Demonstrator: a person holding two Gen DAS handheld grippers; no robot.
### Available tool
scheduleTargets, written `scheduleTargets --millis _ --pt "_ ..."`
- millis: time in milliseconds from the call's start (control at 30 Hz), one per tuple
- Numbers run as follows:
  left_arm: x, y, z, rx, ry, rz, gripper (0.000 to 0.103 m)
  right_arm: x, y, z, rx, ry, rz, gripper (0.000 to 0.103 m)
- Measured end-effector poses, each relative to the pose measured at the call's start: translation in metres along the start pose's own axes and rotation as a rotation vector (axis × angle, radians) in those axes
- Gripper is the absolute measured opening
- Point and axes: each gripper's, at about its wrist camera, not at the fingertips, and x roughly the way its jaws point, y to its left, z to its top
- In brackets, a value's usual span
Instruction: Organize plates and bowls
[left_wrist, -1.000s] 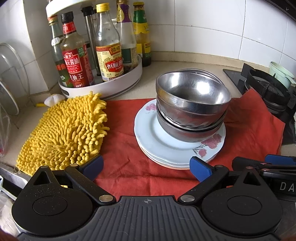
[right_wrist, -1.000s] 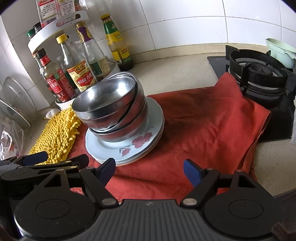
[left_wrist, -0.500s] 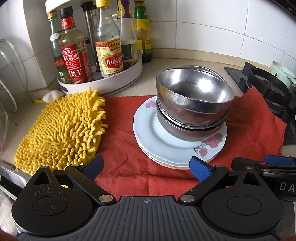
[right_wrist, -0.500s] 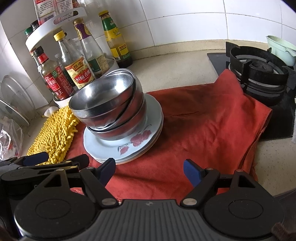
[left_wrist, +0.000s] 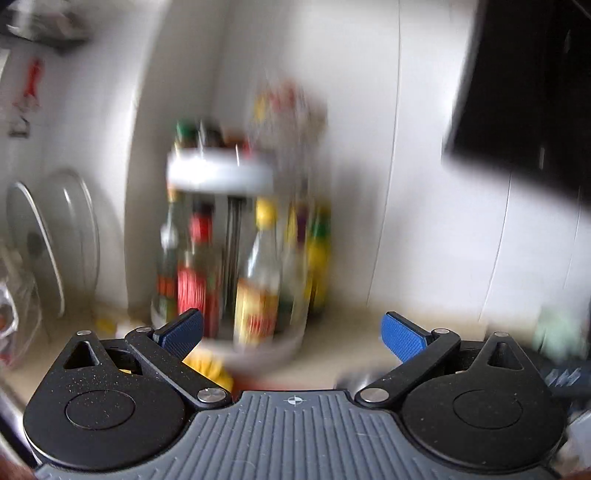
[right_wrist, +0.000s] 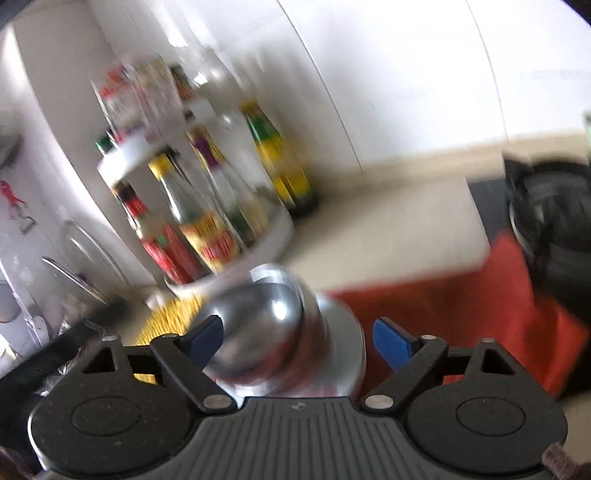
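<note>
Both views are smeared by motion. In the right wrist view the stacked steel bowls (right_wrist: 266, 325) sit on the white plates (right_wrist: 345, 347), just beyond my right gripper (right_wrist: 299, 339). Its blue pads (right_wrist: 391, 343) stand wide apart and are opening, and the bowls show between them without being pressed. My left gripper (left_wrist: 291, 332) is tilted up toward the wall, its jaws wide and still opening, with nothing between them. Only a sliver of a steel bowl rim (left_wrist: 354, 376) shows at its lower edge.
A white two-tier rack of sauce bottles (left_wrist: 240, 258) (right_wrist: 207, 221) stands against the tiled wall. Dishes stand upright in a rack (left_wrist: 55, 240) at the left. A yellow mitt (right_wrist: 173, 314), a red cloth (right_wrist: 461, 314) and a gas burner (right_wrist: 554, 221) lie around the stack.
Both grippers have risen and tilted upward, so the left view has lost the plates and bowls. The right gripper has closed in on the bowl stack, and both pairs of jaws stand wider.
</note>
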Motion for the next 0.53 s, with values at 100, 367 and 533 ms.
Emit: scheduleTargets --millis 100,367,533 --pt "0.016 -0.010 -0.001 0.047 0.067 -0.032 0.103 0.001 0.001 0.013 -0.037 -0.012 0.039 0.087" --pt "-0.014 -0.056 -0.027 0.354 -0.180 0.015 0.103 0.009 -0.015 0.014 -0.038 0.002 0.058 0.087" --pt "-0.013 -0.066 -0.036 0.388 -0.146 -0.030 0.103 0.013 -0.024 0.007 -0.010 0.029 0.042 0.087"
